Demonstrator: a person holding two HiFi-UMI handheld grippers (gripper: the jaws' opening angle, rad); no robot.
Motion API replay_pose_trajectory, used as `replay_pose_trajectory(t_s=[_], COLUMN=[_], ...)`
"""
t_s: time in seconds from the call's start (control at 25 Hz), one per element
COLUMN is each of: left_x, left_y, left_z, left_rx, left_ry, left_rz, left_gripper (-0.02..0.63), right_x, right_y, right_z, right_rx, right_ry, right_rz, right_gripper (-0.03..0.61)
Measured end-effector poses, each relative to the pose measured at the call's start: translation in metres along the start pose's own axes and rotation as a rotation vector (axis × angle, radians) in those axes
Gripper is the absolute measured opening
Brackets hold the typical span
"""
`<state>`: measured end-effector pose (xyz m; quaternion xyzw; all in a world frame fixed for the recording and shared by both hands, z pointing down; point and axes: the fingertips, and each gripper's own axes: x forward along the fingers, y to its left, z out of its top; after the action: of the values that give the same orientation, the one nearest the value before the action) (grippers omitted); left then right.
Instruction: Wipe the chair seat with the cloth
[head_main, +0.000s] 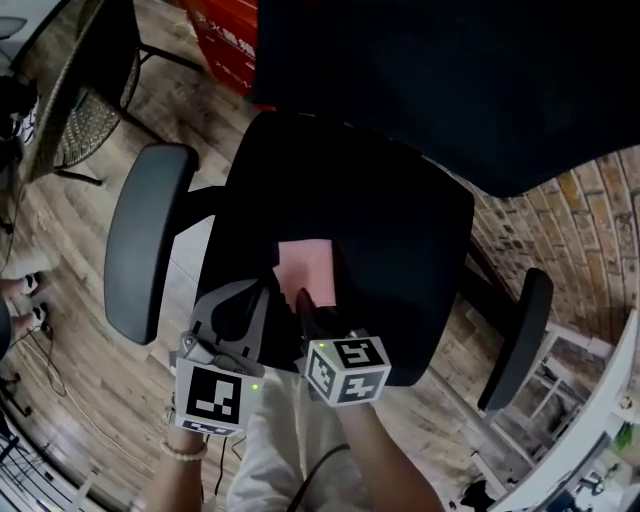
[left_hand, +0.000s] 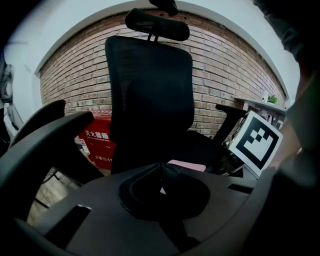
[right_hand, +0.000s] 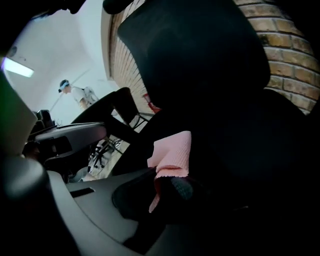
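The black office chair's seat (head_main: 400, 230) fills the middle of the head view, and a pink cloth (head_main: 306, 268) lies on its front part. My right gripper (head_main: 303, 302) is at the cloth's near edge and is shut on it. The right gripper view shows the cloth (right_hand: 173, 152) pinched between the jaws and folded upward. My left gripper (head_main: 266, 288) hovers just left of the cloth over the seat's front edge. Its jaws are shut with nothing in them (left_hand: 161, 175). From the left gripper view the cloth (left_hand: 187, 165) shows beyond the jaws, in front of the backrest (left_hand: 150, 85).
Armrests stand on both sides (head_main: 145, 240) (head_main: 515, 340). A red box (head_main: 225, 40) sits on the wooden floor behind the chair, by a brick wall (head_main: 570, 220). A wire-mesh chair (head_main: 80, 110) is at the top left and a white rack (head_main: 560, 400) at the lower right.
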<state>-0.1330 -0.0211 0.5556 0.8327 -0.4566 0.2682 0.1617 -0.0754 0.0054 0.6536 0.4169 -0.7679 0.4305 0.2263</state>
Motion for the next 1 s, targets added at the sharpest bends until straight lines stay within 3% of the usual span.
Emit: replay_pose_trajectory(t_s=[0.28,0.52,0.68,1.0], left_x=[-0.035,-0.045,-0.044,-0.022], left_y=[0.015,0.010,0.004,-0.026], left_z=[-0.029,-0.039,-0.038,-0.020], left_rx=[-0.056,-0.068,-0.067,-0.017], left_ry=[0.031,0.042,0.039,0.032], left_rz=[0.069,0.081,0.073,0.008], left_gripper=[0.018,0.018,0.018,0.018], right_x=[0.021,0.020,0.015,-0.019], right_y=[0.063,0.083,0.069,0.001], right_z=[-0.018,-0.034,-0.037,-0.036], right_rx=[-0.126,-0.158,-0.145,-0.065], right_ry=[0.077,0.123,0.113,0.069], right_rz=[0.169,0.236,0.198,0.044], right_gripper=[0.051,0.051,0.051,0.051])
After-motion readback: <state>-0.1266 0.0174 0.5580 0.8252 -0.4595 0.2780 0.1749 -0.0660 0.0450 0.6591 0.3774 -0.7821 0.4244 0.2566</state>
